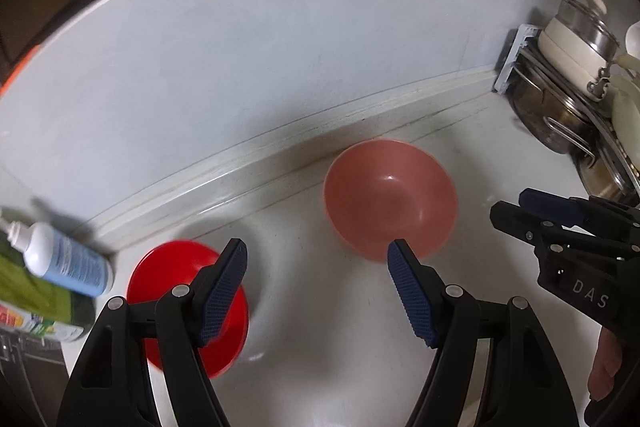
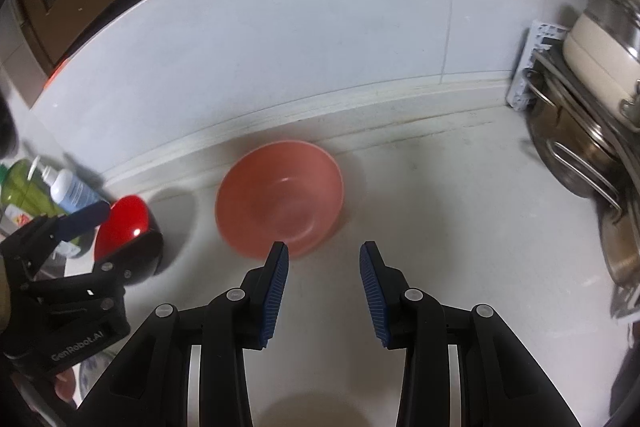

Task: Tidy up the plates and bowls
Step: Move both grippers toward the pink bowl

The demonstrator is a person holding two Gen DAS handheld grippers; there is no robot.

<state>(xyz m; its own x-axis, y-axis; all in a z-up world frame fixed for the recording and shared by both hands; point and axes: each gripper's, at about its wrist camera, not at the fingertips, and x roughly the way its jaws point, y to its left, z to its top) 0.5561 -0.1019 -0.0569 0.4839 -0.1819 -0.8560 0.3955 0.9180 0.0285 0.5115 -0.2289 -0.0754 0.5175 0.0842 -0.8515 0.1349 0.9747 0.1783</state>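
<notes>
1. Left hand-held gripper (image 1: 318, 259): nearest the lens, jaws released wide with nothing between them, above the worktop (image 1: 320, 347).
2. Right hand-held gripper (image 2: 324, 261): jaws parted more narrowly, also empty.
3. Pink bowl (image 1: 390, 197): upright on the worktop, near the back ledge, at 1 o'clock from the left hand-held gripper and 11 o'clock from the right; it is round, so no long axis governs the grasp.
4. Red bowl (image 1: 176, 275): at 9 o'clock, just behind the left finger, beside the white bottle (image 1: 60, 259).
5. Judgement: both hand-held grippers lie about equally near the pink bowl; the left is nearer the red.
</notes>
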